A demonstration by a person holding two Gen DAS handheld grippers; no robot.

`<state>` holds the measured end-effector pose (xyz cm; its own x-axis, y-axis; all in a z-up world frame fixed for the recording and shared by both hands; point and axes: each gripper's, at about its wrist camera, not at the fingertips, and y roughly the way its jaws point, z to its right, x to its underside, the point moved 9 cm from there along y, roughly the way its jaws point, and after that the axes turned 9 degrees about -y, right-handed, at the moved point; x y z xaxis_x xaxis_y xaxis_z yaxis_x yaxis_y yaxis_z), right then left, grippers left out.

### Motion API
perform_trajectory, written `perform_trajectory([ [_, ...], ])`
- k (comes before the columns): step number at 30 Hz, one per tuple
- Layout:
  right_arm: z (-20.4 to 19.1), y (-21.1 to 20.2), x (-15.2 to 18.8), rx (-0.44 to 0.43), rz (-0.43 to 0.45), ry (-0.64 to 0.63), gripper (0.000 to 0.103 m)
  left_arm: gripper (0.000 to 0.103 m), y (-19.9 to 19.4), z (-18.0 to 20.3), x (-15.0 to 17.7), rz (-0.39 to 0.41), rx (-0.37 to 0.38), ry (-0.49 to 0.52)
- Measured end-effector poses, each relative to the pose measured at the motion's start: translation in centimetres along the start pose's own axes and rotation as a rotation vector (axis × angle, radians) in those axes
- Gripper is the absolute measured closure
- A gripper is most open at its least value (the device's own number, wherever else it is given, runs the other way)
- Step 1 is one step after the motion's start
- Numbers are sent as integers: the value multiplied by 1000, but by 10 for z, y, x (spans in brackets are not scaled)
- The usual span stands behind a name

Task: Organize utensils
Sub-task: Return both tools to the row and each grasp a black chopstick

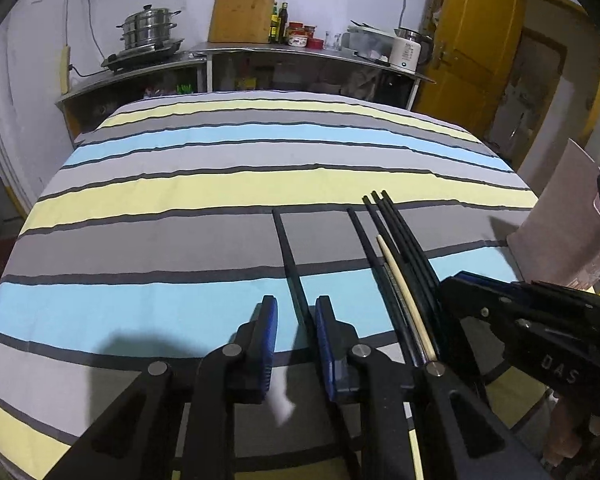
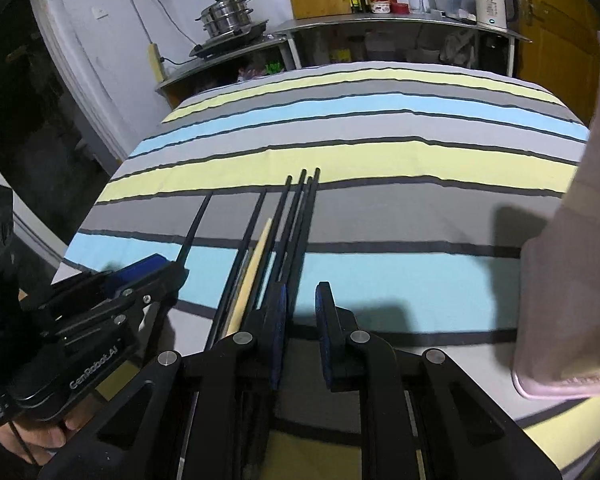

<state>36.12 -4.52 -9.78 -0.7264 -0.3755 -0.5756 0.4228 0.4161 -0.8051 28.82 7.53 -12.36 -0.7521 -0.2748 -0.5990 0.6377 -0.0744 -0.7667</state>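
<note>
Chopsticks: one black chopstick (image 1: 290,264) is lying lengthwise between the fingers of the left hand-held gripper (image 1: 296,322), which is standing slightly apart, the right pad just beside the stick; whether it is pressing cannot be told. The right hand-held gripper (image 2: 302,308) is standing slightly spread with nothing between its pads. Between the two, a bundle of black chopsticks (image 2: 296,216) and one pale wooden chopstick (image 2: 256,264) is lying on the striped cloth (image 1: 220,184) covering the table. A pink box (image 2: 572,272) is standing at the cloth's right side.

Both grippers (image 1: 296,320) (image 2: 302,308) side by side, angled downward, fingers (image 1: 268,332) slightly parted.
</note>
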Motion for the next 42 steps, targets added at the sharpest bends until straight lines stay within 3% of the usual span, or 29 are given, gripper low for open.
perform_trajectory([
  [14, 9, 8, -10, 51, -35, -8, 88, 83, 8, -2, -9, -38, 18, -27],
  [22, 8, 19, -21, 88, -47, -32, 90, 83, 19, 6, -17, -40, -48, 42],
  [25, 9, 21, -24, 98, -48, -38, 94, 85, 21, 8, -19, -40, -68, 52],
  [27, 10, 21, -26, 84, -53, -26, 94, 95, 22, 6, -21, -41, -74, 45],
  [34, 11, 2, -26, 42, -15, 4, 96, 97, 8, 3, -26, -45, 1, -22],
  [42, 0, -49, -38, 14, 78, 0, 97, 98, -51, 17, -42, 40, 75, -25],
])
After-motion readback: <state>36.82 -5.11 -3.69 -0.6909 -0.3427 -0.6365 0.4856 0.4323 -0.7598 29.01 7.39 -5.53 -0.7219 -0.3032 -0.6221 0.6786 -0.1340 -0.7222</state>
